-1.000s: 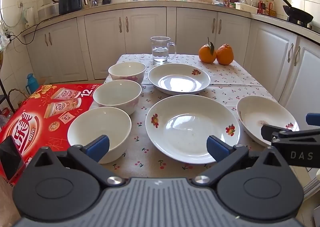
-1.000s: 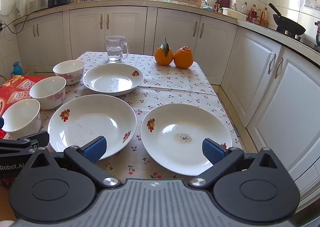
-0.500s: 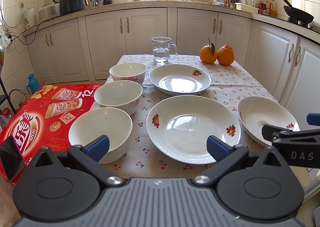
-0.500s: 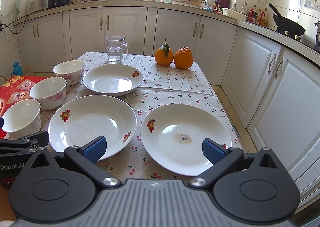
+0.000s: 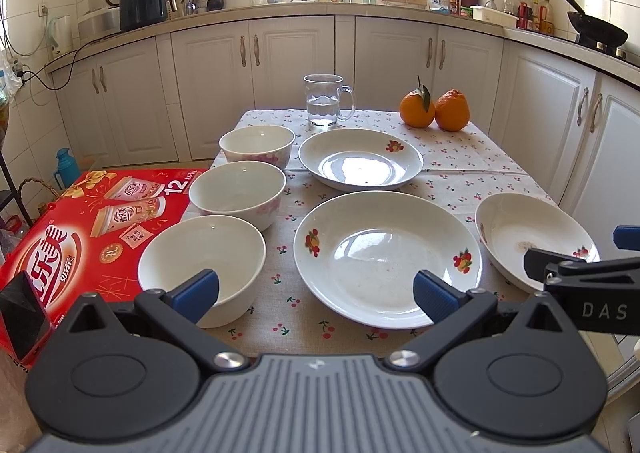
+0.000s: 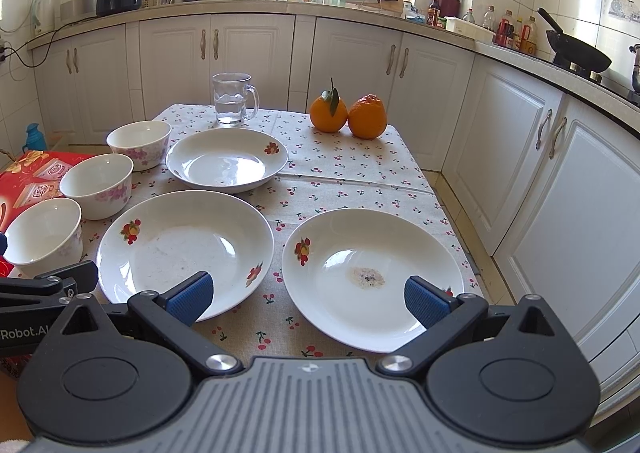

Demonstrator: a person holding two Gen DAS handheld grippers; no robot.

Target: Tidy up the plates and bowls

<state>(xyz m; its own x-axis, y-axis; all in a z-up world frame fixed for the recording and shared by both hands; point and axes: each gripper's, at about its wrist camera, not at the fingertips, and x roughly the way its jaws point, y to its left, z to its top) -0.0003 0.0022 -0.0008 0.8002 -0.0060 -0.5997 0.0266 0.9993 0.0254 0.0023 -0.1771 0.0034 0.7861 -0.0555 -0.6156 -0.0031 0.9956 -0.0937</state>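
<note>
The left gripper is spread wide and holds nothing; it hangs above the near edge of the table. The right gripper is also spread wide, with nothing between its blue pads.

I take the middle plate as the landmark. Left of it stands the near bowl, at the table's edge beside the red box. Right of it, apart from it, lies the stained plate, with a small brownish spot in its middle. Behind the near bowl come the second bowl and then the far bowl, in one row and not stacked. Behind the middle plate lies the far plate. Beyond that stands the glass mug with water, and to the far right of it two oranges, touching each other.
</note>
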